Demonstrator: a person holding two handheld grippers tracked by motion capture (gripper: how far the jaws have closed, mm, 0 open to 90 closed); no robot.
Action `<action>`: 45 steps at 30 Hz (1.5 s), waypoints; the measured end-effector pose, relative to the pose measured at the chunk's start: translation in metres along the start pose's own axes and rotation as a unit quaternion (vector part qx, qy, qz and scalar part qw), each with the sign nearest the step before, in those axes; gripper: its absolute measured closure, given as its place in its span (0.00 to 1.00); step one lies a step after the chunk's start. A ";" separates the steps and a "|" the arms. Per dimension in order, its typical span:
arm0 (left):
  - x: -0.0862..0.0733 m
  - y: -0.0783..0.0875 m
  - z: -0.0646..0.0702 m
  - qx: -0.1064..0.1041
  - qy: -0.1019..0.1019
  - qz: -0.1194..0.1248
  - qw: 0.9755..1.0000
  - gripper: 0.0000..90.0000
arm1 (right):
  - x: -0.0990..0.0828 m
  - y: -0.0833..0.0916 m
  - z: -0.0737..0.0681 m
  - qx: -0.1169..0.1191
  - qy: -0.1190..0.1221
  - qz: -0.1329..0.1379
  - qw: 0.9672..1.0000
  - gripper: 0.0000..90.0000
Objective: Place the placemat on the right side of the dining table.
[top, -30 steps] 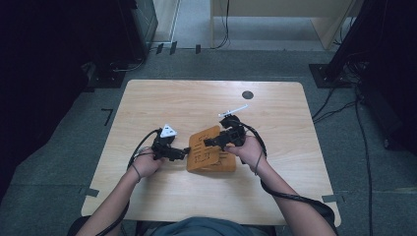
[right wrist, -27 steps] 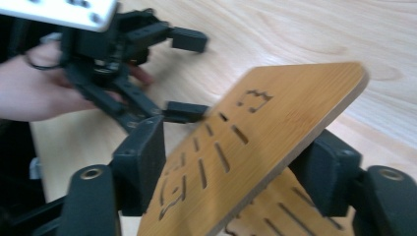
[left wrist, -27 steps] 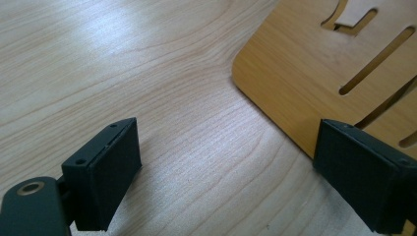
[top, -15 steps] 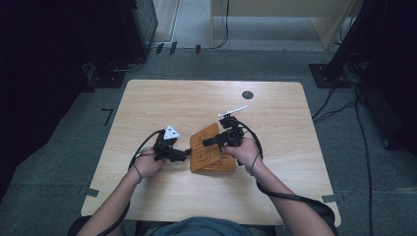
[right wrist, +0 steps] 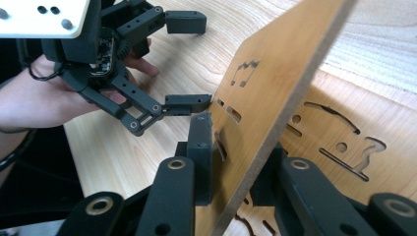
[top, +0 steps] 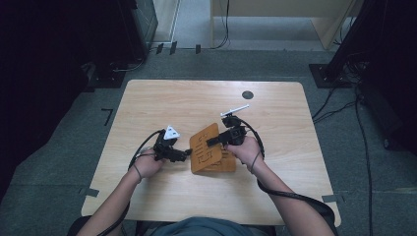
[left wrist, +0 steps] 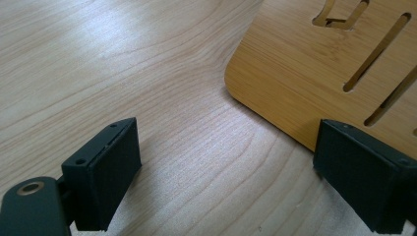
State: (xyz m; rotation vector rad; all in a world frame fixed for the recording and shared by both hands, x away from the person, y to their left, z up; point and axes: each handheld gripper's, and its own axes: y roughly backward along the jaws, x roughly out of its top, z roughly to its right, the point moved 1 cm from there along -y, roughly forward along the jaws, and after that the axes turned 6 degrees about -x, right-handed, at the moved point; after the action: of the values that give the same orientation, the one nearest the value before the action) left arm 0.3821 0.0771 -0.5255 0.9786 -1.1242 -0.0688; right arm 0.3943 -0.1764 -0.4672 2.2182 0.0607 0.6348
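Observation:
A hinged wooden board with cut-out slots lies at mid-table. Its lower panel (top: pixel 219 163) (right wrist: pixel 344 132) is flat on the table, and its upper panel (top: pixel 202 139) (right wrist: pixel 275 64) is tilted up on edge. My right gripper (top: pixel 211 142) (right wrist: pixel 238 137) has just been closing its jaws and is now shut on the raised panel, one pad on each face. My left gripper (top: pixel 187 153) (left wrist: pixel 236 182) (right wrist: pixel 189 61) stands open, low over the table at the board's left. One of its fingertips (right wrist: pixel 196 101) reaches the raised panel's edge. The board's rounded corner (left wrist: pixel 314 64) lies beside the left gripper's right jaw.
The light wooden table (top: pixel 162 103) has a small dark round disc (top: pixel 248 95) near its far edge. Dark furniture and cables (top: pixel 344 93) line the floor around it. Both forearms come in from the near edge.
Both hands keep nearly the same places beside the board. The right gripper's jaws look narrower around the raised panel, which stays tilted up.

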 end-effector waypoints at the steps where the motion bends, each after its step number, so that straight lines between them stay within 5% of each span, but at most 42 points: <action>1: 0.000 0.000 0.000 -0.002 0.000 0.000 1.000 0.11 | 0.000 0.001 0.001 0.004 -0.004 -0.003 1.000 0.87; 11: -0.002 0.004 -0.005 -0.024 0.012 0.008 1.000 0.11 | 0.003 0.012 0.007 0.033 -0.033 0.000 0.999 0.95; 17: -0.002 0.004 -0.005 -0.021 0.002 0.004 1.000 0.11 | 0.005 0.020 0.005 0.042 -0.028 0.013 0.999 0.97; 28: -0.002 0.003 -0.003 -0.013 -0.007 0.000 1.000 0.11 | 0.010 0.044 -0.001 -0.009 0.012 0.067 0.998 0.97; 37: -0.002 0.002 -0.003 -0.010 -0.010 -0.002 1.000 0.11 | 0.011 0.062 0.006 -0.080 0.033 0.093 0.992 0.97; 45: -0.002 0.002 -0.003 -0.010 -0.010 -0.002 1.000 0.11 | 0.010 0.071 0.010 -0.103 0.035 0.106 0.988 0.97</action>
State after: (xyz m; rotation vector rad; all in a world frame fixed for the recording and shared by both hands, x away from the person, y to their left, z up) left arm 0.3822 0.0809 -0.5255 0.9642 -1.1380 -0.0934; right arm 0.3967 -0.2287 -0.4171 2.0177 -0.1991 0.7978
